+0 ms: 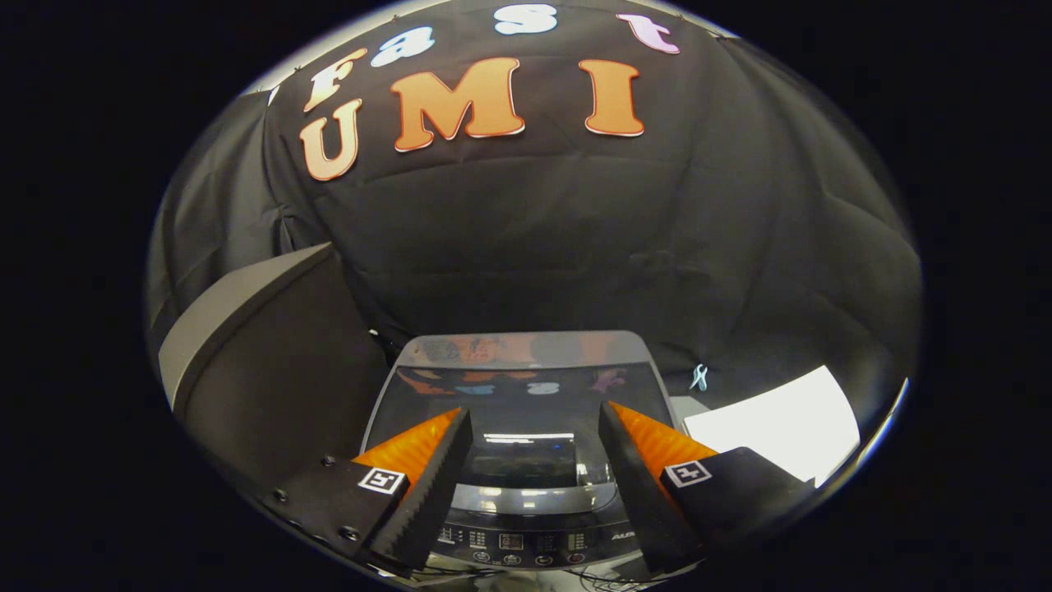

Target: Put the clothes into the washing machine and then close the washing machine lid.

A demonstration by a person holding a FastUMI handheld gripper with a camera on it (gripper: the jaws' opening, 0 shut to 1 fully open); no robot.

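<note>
The gripper hangs above the washing machine, fingers spread apart and holding nothing. At twelve o'clock from the fingertips lies the lid, flat and closed, so nothing inside can be seen (no clothes are in sight). The control panel sits at six o'clock, between the fingers.

Creased black cloth wall draped across the back, grey slanted panel at left, flat white sheet-like surface at right, small pale clip on the cloth
</note>
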